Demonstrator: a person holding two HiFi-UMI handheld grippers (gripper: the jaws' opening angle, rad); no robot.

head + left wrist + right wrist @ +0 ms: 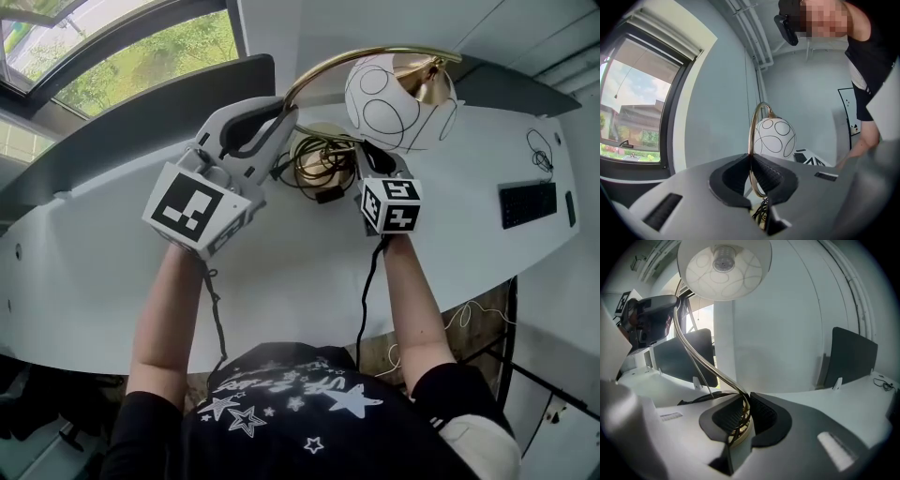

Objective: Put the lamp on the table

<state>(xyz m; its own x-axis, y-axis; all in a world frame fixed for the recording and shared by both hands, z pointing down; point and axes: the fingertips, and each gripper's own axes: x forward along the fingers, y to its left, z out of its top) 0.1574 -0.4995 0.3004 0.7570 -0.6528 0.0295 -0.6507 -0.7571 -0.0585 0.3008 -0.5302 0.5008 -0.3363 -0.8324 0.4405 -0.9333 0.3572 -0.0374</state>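
Curving beside the window [141, 56] runs a white table [300, 272].

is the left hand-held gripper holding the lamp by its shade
No, the left hand-held gripper grips the thin gold stem, not the white shade.

lamp [375, 103] | white globe shade [398, 98] with black loops, curved brass arm [323, 67] | upright, shade hanging | cord [323, 161] coiled at base | back of white desk [281, 281]
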